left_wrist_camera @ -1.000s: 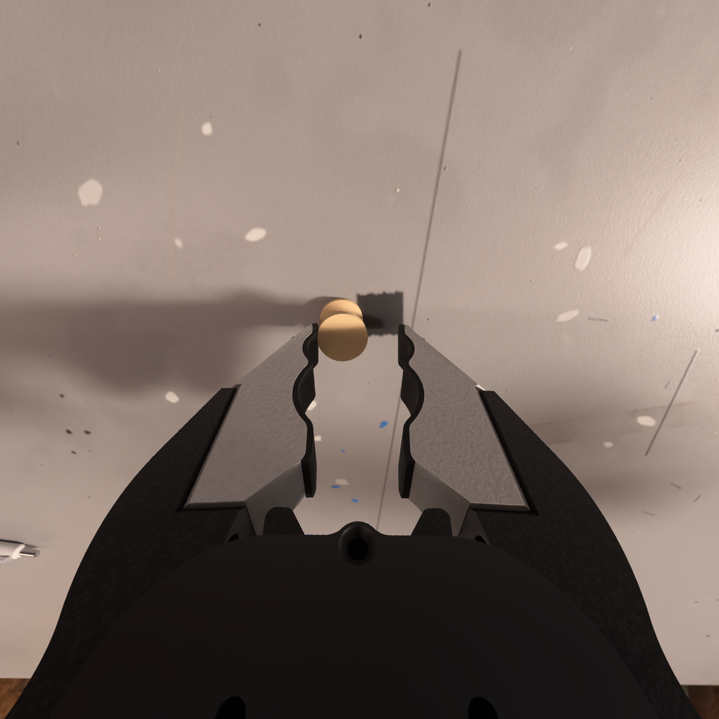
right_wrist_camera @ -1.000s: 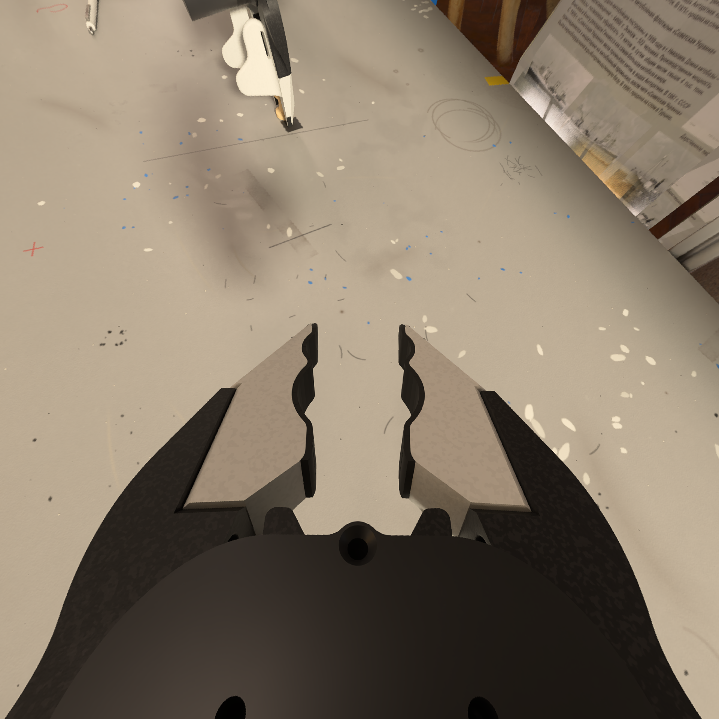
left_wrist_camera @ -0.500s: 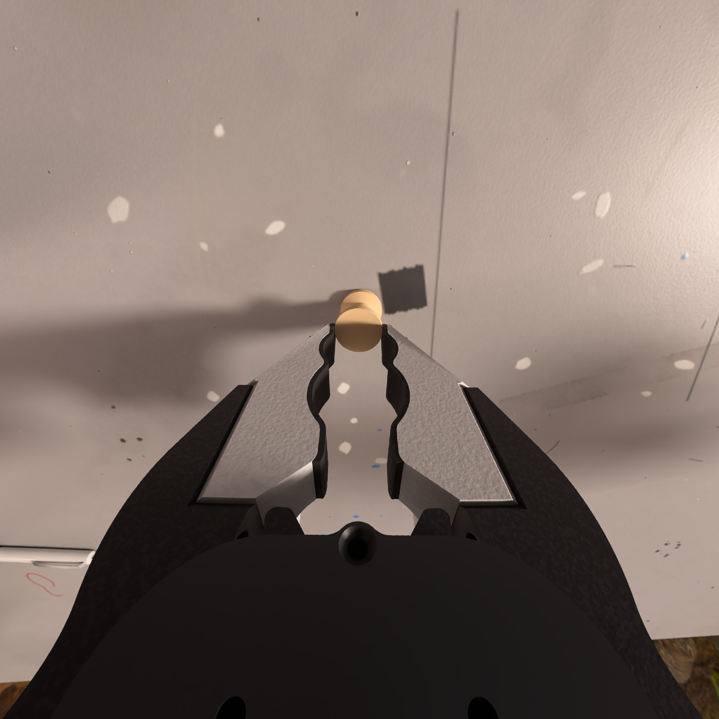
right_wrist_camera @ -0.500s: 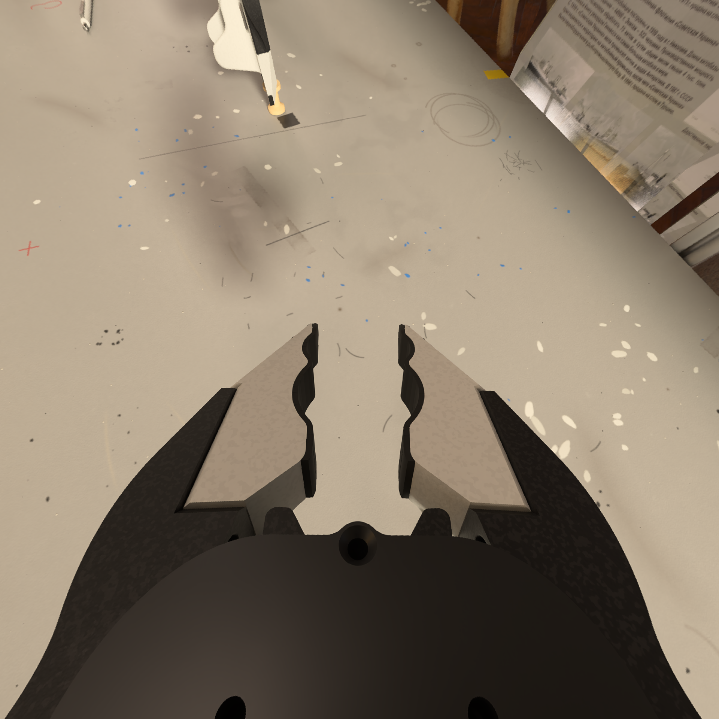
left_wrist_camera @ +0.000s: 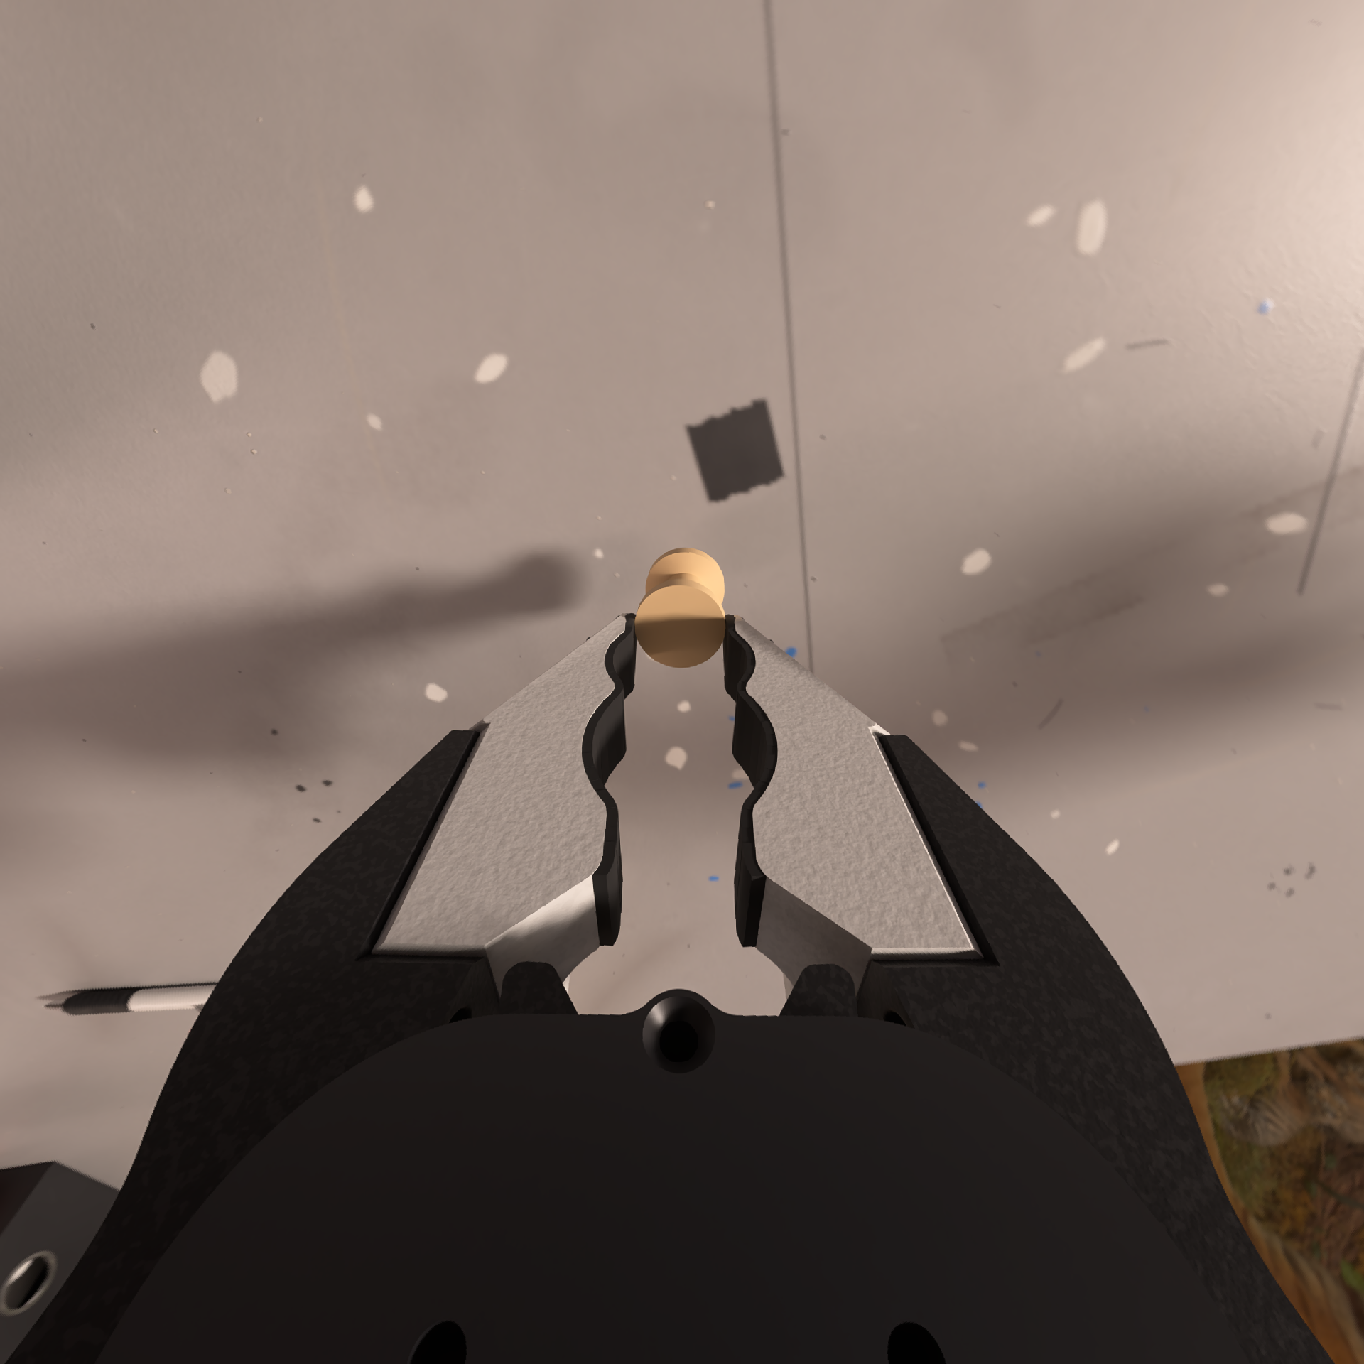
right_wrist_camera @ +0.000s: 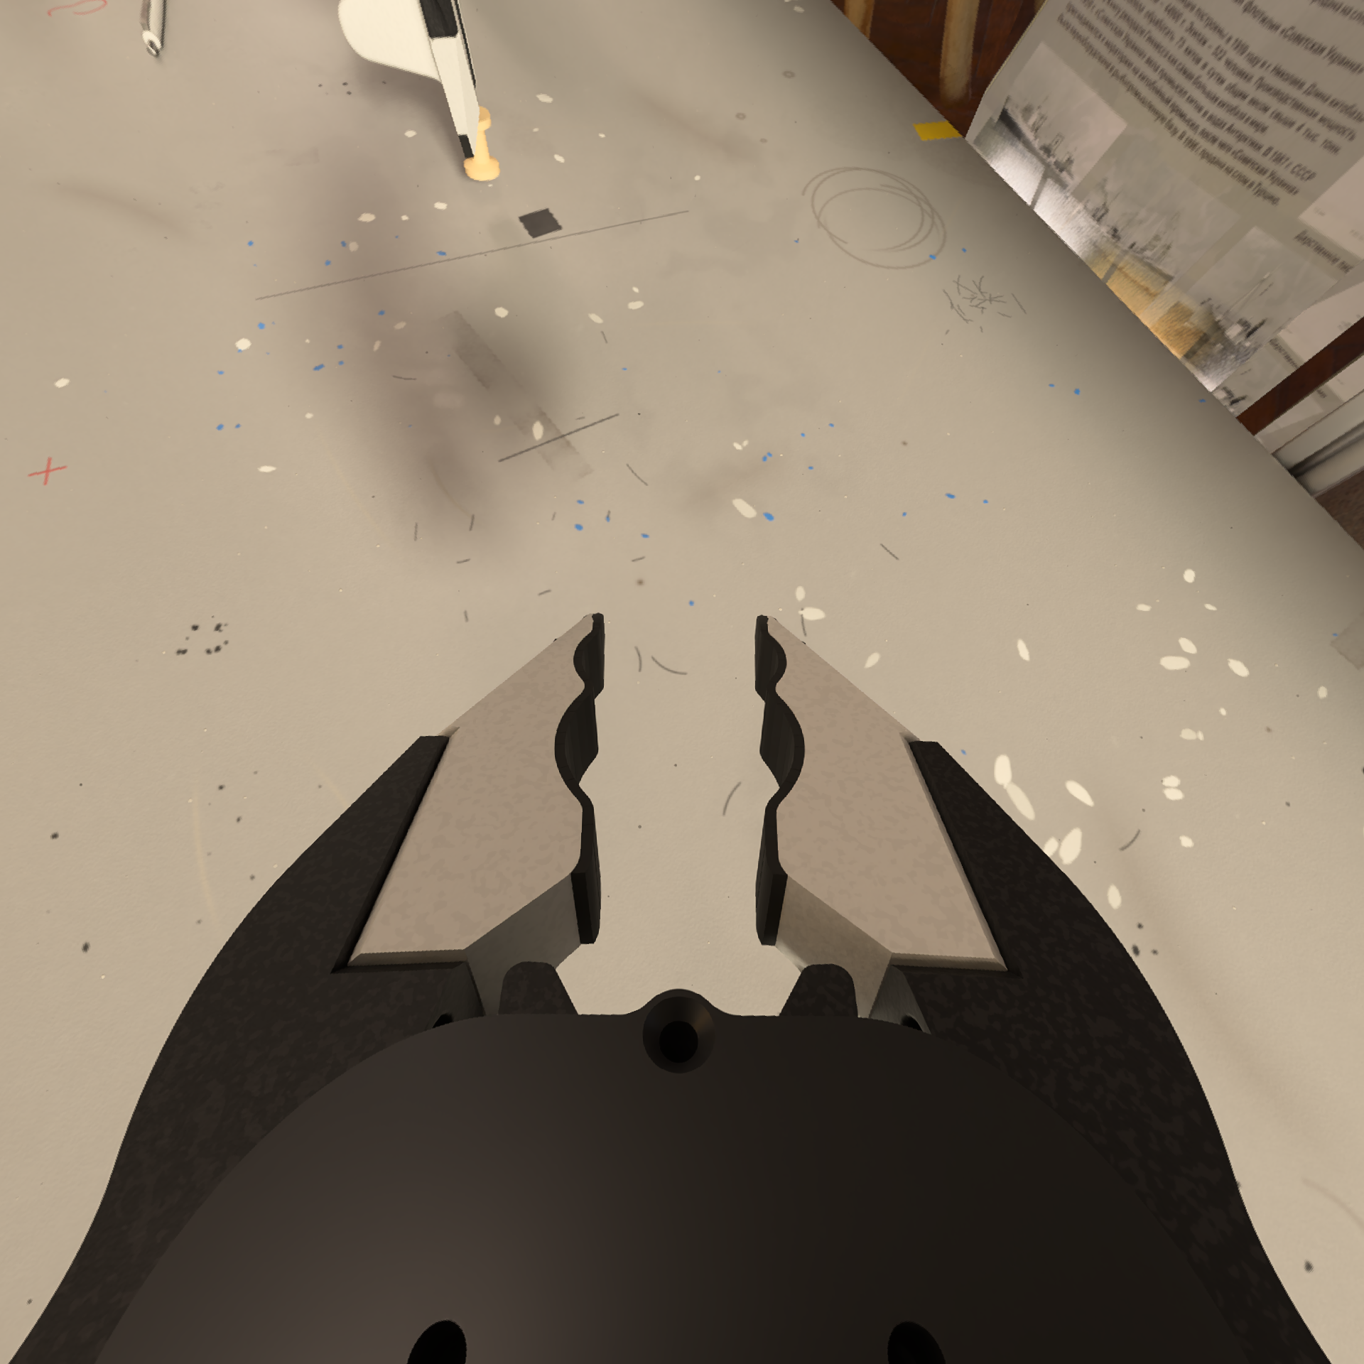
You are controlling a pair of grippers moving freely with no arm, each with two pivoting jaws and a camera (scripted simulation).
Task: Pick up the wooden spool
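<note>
My left gripper (left_wrist_camera: 680,627): tilted down over the table (left_wrist_camera: 443,221), tips pinched on the wooden spool (left_wrist_camera: 680,624).
Wooden spool: clear of the table, above its square shadow.
My right gripper (right_wrist_camera: 679,627): angled low over the table, jaws parted, empty.

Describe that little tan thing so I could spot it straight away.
On the speckled grey table, find the left gripper at the far end. The wooden spool sits pinched between its tips, above a dark square patch. It is the only tan, dumbbell-shaped piece there.
</note>
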